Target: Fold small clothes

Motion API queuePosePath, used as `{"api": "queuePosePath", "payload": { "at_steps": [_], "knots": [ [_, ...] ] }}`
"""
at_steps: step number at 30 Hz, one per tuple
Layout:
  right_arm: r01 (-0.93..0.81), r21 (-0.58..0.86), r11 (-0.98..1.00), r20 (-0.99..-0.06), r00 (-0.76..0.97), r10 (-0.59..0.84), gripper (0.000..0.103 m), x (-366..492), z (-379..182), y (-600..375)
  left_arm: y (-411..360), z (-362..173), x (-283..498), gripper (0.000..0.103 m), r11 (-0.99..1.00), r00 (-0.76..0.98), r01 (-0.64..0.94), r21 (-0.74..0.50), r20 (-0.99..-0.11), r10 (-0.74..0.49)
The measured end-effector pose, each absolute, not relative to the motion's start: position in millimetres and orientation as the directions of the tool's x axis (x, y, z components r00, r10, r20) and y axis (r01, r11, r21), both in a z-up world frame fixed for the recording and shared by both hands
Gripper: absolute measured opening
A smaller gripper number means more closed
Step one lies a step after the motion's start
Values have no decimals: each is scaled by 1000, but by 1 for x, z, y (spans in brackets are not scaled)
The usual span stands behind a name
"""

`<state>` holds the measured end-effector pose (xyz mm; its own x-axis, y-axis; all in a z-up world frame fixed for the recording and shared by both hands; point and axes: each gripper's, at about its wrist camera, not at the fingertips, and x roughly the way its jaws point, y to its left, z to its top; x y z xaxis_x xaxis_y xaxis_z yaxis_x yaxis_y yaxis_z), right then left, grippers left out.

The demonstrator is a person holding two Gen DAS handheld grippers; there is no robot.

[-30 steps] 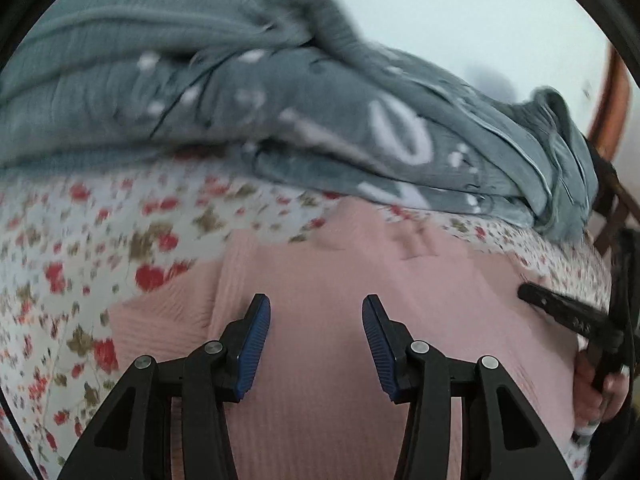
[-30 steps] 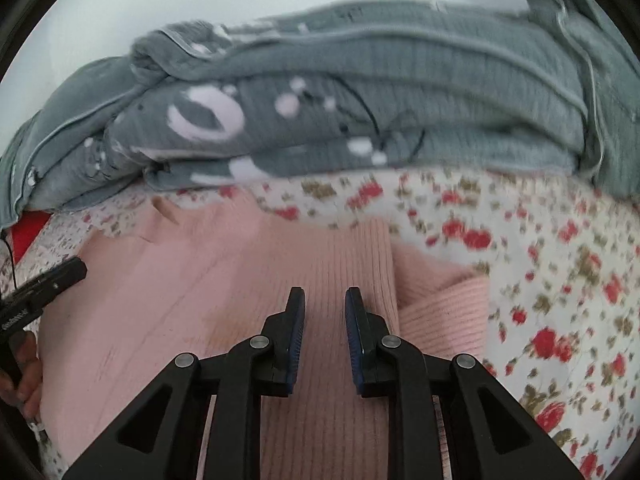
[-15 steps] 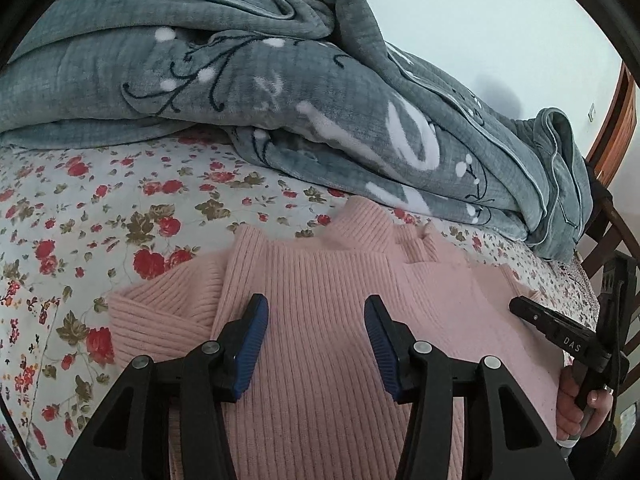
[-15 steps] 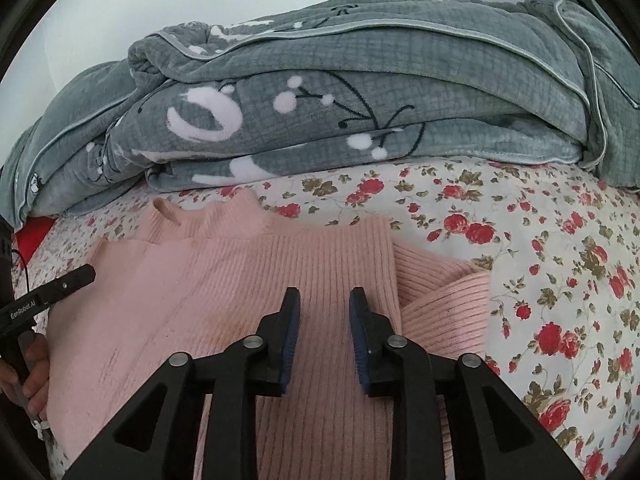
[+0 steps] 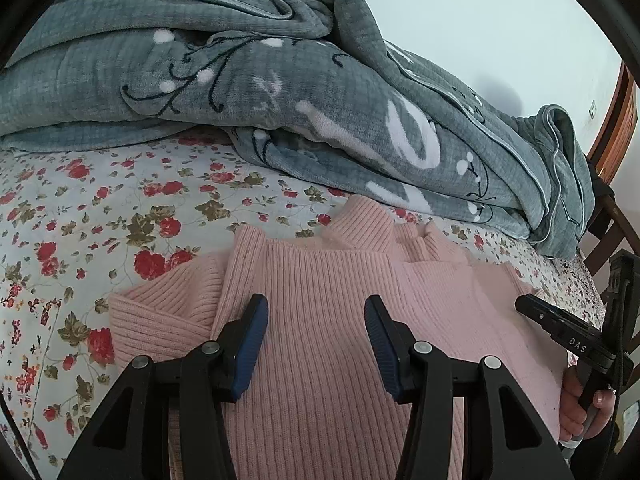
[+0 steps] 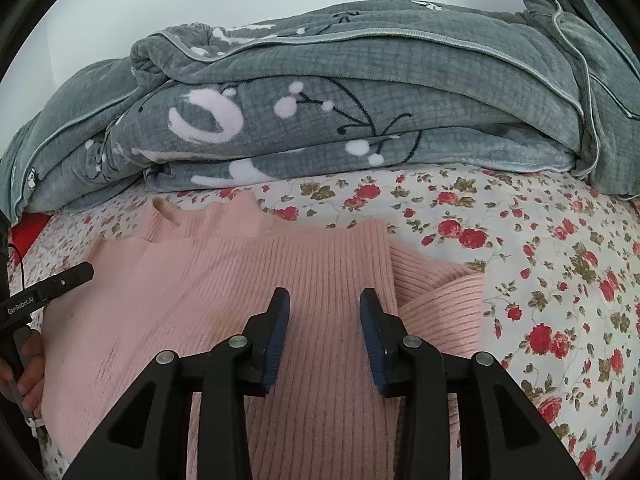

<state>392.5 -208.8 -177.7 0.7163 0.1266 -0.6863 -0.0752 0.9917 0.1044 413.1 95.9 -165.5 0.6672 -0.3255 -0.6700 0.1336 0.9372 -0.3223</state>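
A pink ribbed sweater (image 5: 320, 280) lies flat on the floral bedsheet, collar toward the far side. It also shows in the right wrist view (image 6: 240, 276), with a sleeve folded in at each side. My left gripper (image 5: 316, 316) is open and empty, hovering over the sweater's left part. My right gripper (image 6: 324, 310) is open and empty over the sweater's right part, near the folded sleeve (image 6: 444, 300). The right gripper also shows at the right edge of the left wrist view (image 5: 560, 330), and the left gripper at the left edge of the right wrist view (image 6: 52, 286).
A grey quilted blanket (image 5: 240, 80) is bunched along the far side of the bed, seen also in the right wrist view (image 6: 360, 92). The floral sheet (image 5: 80, 220) spreads to the left and also to the right (image 6: 540, 260). A wooden chair (image 5: 612, 208) stands at far right.
The right gripper's jaws have opened wider. Both grippers have steadied over the sweater and drawn back slightly. The sweater has not moved.
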Motion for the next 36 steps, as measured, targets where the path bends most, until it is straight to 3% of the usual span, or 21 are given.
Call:
{"api": "queuePosePath", "payload": {
  "at_steps": [9,15,17,18,20,24,31,36],
  "knots": [
    [-80,80,994,-692,713,113,41,393,-177,-205,95,-165,413,48,937,671,135,-323,-666,-326],
    [-78,68,995,-717,690,103,41,393,-170,-206,92,-158,405,57,941,708,159,-297,-631,-319],
    [-69,12,998,-714,698,57,46,387,-162,-206,90,-154,402,61,945,722,164,-282,-618,-310],
    [-54,-22,998,-706,708,23,53,381,-157,-207,90,-153,401,64,948,728,162,-275,-615,-303],
    [-39,-32,999,-703,711,5,54,370,-152,-216,91,-150,400,65,947,737,160,-278,-605,-302],
    [-8,26,1000,-734,679,24,56,352,-154,-243,105,-144,395,67,931,771,142,-337,-552,-317],
    [4,300,954,-718,660,223,61,333,-169,-275,123,-142,394,70,906,796,90,-413,-517,-314],
    [-13,242,970,-737,648,192,61,341,-187,-256,128,-140,389,70,912,818,52,-407,-507,-273]
  ]
}}
